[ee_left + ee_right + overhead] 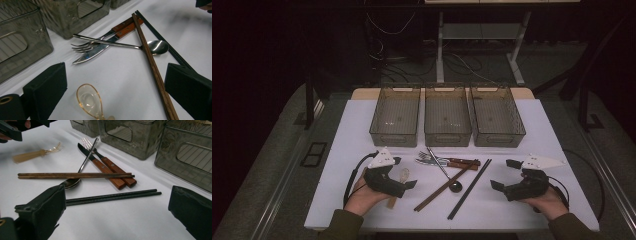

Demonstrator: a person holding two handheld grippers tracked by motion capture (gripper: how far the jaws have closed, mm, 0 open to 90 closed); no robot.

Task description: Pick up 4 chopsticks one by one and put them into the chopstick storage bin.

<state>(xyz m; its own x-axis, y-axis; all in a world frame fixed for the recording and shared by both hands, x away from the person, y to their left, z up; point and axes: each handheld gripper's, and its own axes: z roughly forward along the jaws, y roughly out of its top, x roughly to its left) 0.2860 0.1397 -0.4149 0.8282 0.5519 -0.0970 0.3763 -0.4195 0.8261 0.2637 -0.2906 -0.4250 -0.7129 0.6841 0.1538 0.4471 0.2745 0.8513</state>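
I held left gripper (pixel 404 176) jaws spread over clear spoon (pixel 89 100), lower-centre | right gripper (pixel 503 175) gaped, empty, facing black chopsticks (pixel 112 196) | risk: crossed cutlery pile (pixel 447 167) mid-frame shifts if I nudge brown chopsticks (pixel 152 67)

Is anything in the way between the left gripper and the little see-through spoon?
No. The left gripper has its jaws open around bare table, and the clear spoon lies right between them, apart from the other cutlery.

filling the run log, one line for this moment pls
left gripper: open, over clear spoon | right gripper: open, near black chopsticks | bins: empty
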